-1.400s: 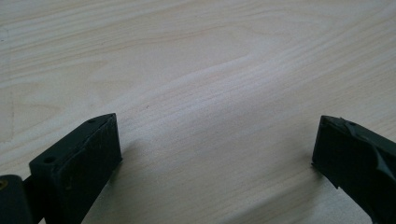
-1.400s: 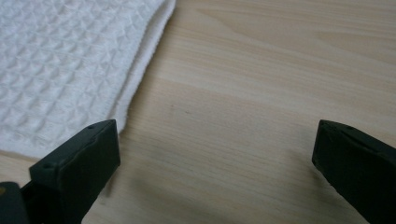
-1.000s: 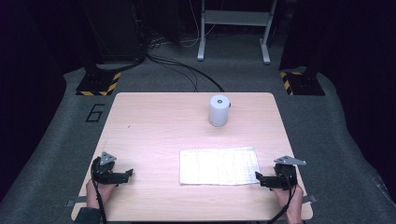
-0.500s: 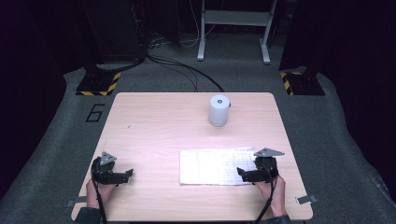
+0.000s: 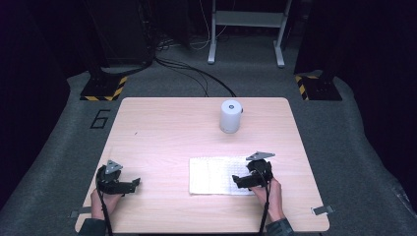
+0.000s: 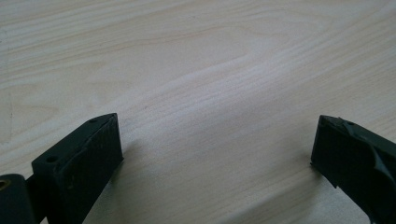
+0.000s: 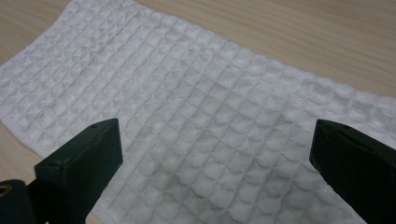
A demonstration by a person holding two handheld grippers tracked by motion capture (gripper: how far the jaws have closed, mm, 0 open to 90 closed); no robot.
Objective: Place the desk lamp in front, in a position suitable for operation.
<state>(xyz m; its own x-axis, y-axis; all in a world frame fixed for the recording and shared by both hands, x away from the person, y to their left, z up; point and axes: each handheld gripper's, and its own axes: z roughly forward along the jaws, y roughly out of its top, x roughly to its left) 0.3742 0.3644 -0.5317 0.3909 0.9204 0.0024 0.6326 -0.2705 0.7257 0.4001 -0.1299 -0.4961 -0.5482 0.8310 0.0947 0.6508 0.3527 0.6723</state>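
From the high view, a white waffle-weave cloth [image 5: 218, 175] lies flat on the near middle of the pale wooden table [image 5: 162, 132]. The right gripper [image 5: 239, 182] sits over the cloth's right end, held by a hand [image 5: 269, 192] that comes in from the near edge. The left gripper [image 5: 134, 183] rests at the near left corner, well apart from the cloth. A white cylinder [image 5: 230, 116] stands upright on the far part of the table, with bare wood between it and the cloth. Around the table is grey carpet, marked with a figure 6 [image 5: 100, 118] to the far left; black cables [image 5: 196, 76], two yellow-and-black striped bases [image 5: 103, 90] and a pale metal stand [image 5: 246, 29] lie beyond, in a dark room.

In the left gripper view, the jaws stand wide apart over bare wood grain, holding nothing.

In the right gripper view, the jaws are likewise spread wide, just above the cloth [image 7: 201, 121], whose quilted squares run between them; table wood shows past its far edge.
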